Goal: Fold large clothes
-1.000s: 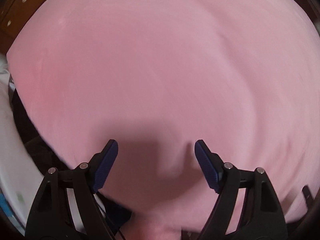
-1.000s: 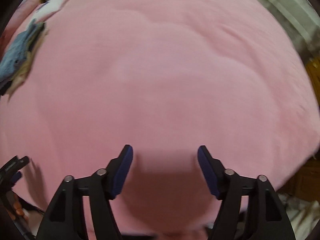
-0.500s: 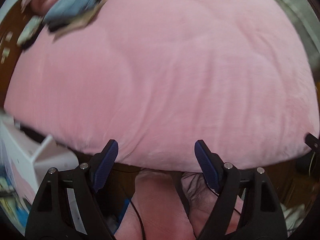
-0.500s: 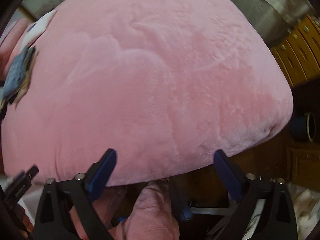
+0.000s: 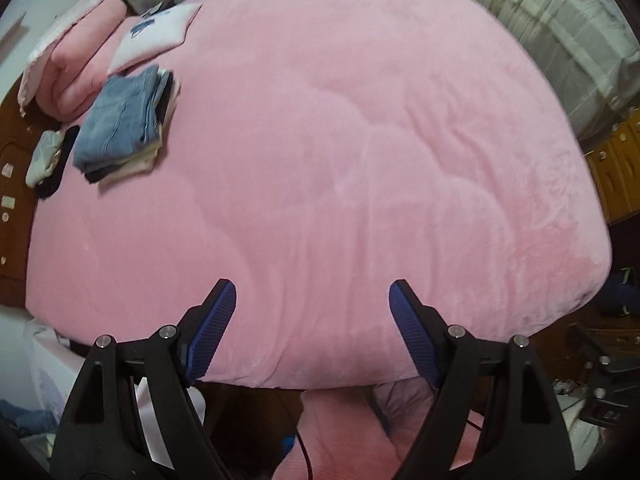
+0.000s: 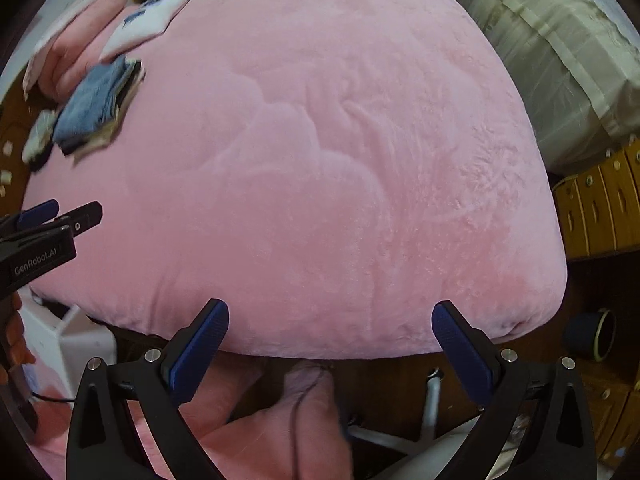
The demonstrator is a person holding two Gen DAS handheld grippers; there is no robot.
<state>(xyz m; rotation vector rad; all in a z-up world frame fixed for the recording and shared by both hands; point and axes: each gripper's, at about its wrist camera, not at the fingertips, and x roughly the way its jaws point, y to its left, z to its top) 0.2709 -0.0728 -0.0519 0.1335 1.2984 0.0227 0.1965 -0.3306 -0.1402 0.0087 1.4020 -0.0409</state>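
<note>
Covering the bed, pink plush blanket (image 5: 340, 152); folded clothes stack (image 5: 124, 124) far-left.

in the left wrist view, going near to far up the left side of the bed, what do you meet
Open left gripper → near edge of the plush pink blanket → stack of folded clothes topped with blue denim jeans → flat white folded garment with a blue print

Wooden drawers (image 6: 600, 208), perhaps curtain (image 5: 560, 32).
</note>
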